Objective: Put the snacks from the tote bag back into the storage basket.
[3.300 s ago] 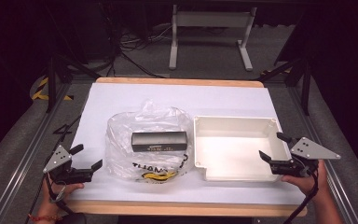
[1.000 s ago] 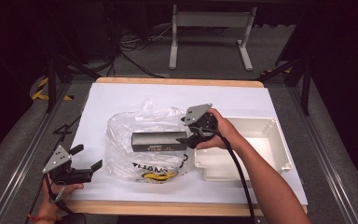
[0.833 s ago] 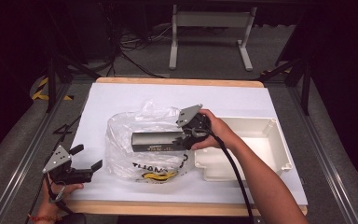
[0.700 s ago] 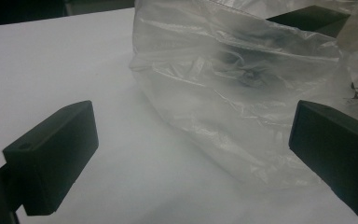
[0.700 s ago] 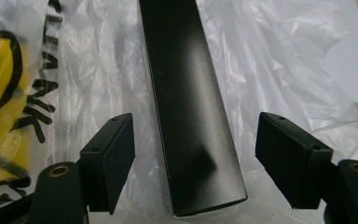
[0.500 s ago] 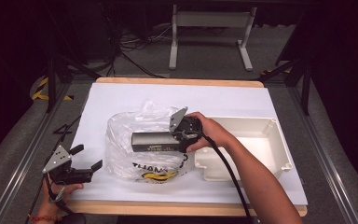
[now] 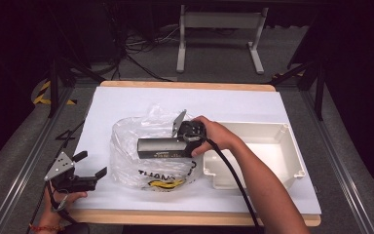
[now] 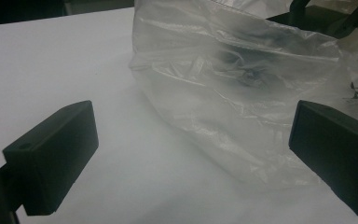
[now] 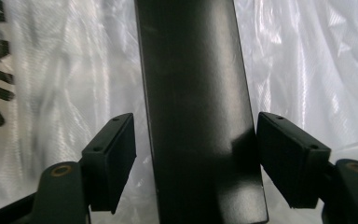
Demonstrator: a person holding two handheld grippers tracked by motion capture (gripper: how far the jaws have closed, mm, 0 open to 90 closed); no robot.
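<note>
A long black box (image 7: 163,146) lies on top of a crumpled clear plastic bag (image 7: 146,161) with black and yellow print, in the middle of the white tabletop (image 7: 233,102). My right gripper (image 7: 186,142) is at the box's right end. In the right gripper view the box (image 9: 191,70) runs between the jaws of that gripper (image 9: 196,140). The jaws have just been closing. The right pad is almost against the box and a thin gap is left at the left pad (image 9: 114,154). My left gripper (image 7: 91,164) rests open near the front left, facing the bag (image 8: 242,84) with nothing between its jaws (image 8: 191,135).
A shallow white tray (image 7: 292,146) stands to the right of the bag, under the person's right forearm. The table's wooden front edge (image 7: 175,218) runs just in front of the left hand. Dark floor, cables and a metal stand lie beyond the table.
The right hand has moved left and down from over the tray's edge to the box's right end, and its jaws now straddle the box. The left gripper has kept still.
</note>
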